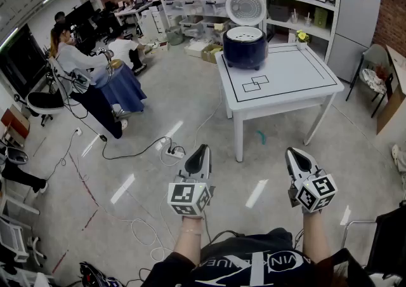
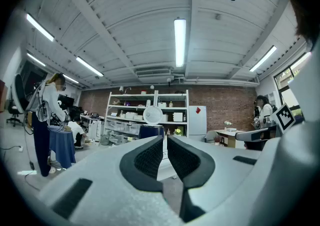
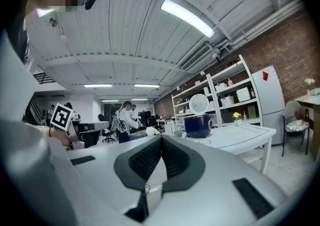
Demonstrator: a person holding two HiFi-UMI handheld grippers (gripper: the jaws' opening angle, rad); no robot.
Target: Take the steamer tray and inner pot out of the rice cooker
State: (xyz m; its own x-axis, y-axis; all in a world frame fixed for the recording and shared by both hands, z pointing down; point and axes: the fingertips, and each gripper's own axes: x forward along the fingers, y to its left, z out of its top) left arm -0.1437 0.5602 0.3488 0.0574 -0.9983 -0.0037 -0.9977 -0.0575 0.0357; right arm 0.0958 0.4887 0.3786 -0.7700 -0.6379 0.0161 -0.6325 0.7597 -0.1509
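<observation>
Lying well ahead on the table [image 1: 298,82], the rice cooker [image 1: 245,47] faces both claws about equally: right claw [image 1: 293,152] clenched empty, left claw [image 1: 202,149] barely parted, empty.

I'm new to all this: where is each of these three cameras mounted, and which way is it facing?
Head view: on the person's head, facing forward and steeply down at the floor; shows both forearms, the left tongs and right tongs.
Left gripper view: rides the left tongs, looking level along its barely parted jaws toward the shelves.
Right gripper view: rides the right tongs, along its shut jaws.
Shared: all three see the open rice cooker on the white table.
</observation>
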